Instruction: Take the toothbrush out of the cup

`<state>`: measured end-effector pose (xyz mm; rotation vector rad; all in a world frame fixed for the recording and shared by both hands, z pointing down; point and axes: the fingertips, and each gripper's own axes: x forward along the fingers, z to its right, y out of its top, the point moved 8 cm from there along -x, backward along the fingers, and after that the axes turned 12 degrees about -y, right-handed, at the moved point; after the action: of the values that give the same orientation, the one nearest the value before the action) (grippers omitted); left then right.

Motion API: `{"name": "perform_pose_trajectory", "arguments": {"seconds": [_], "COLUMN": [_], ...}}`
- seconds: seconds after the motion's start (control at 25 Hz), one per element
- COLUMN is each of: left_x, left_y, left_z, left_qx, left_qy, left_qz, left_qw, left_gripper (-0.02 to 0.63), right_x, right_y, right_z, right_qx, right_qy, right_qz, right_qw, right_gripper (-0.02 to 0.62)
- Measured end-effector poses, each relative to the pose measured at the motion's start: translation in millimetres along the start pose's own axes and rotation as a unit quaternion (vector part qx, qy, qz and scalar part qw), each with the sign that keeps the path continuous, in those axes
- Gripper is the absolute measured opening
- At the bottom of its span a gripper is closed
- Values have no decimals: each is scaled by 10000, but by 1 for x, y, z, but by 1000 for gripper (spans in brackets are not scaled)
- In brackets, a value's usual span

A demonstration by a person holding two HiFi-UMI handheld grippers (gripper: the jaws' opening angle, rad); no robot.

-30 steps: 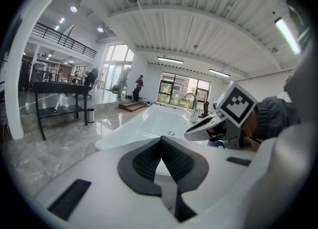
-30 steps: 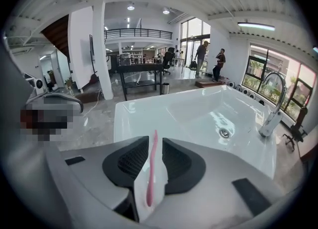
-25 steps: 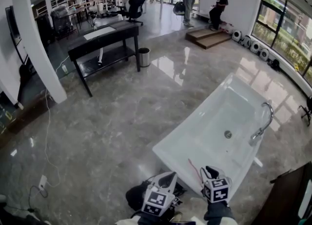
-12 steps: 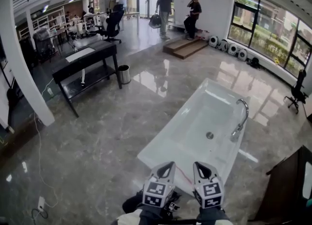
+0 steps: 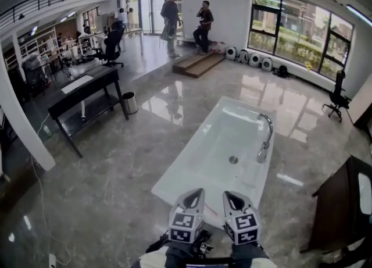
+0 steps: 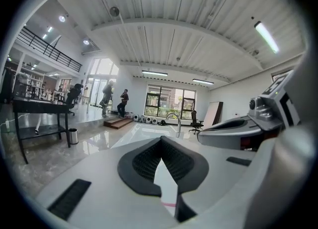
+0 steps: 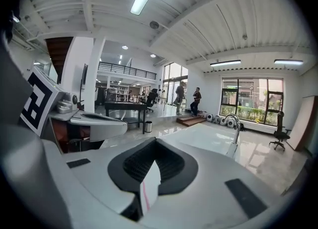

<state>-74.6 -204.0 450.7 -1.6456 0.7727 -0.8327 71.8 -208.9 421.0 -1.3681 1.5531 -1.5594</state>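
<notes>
Searching seems to be the step in hand. Neither the cup nor the toothbrush shows in any view, so where they stand cannot be told. As I judge it, the next move calls for finding the cup, opening one gripper's jaws and bringing them down to the brush handle.

From left to right in the head view, a black bench (image 5: 81,95) stands on the glossy marble floor (image 5: 104,191) with a small bin (image 5: 130,102) just beside it. Two people (image 5: 171,14) stand far off by the rear doors. A long white bathtub (image 5: 192,168) fills the middle, with its curved tap (image 5: 264,136) on the right rim. An office chair (image 5: 336,92) sits by the windows, and a dark cabinet (image 5: 343,203) is at the right edge.

At the bottom of the head view, the left gripper (image 5: 195,192) and the right gripper (image 5: 231,195) are held side by side above the tub's near end, apart from each other. A thin red streak (image 5: 212,208) lies on the rim between them, too small to identify.

In the left gripper view the ribbed pads meet at the tip, so the jaws are clenched with nothing between them. The right gripper view shows the same: jaws fully closed and empty, touching nothing.
</notes>
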Motion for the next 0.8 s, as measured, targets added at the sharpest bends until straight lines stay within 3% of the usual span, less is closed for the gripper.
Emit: {"name": "perform_pose_trajectory", "arguments": {"seconds": [0.8], "left_x": [-10], "left_y": [8], "left_z": [3], "left_qx": [233], "left_qy": [-31], "left_qz": [74], "left_qw": [9997], "left_gripper": [0], "right_x": [-10], "right_y": [3], "right_z": [-5], "right_qx": [3], "right_qy": [-99], "right_qz": [73], "right_qw": [9999], "right_gripper": [8]}}
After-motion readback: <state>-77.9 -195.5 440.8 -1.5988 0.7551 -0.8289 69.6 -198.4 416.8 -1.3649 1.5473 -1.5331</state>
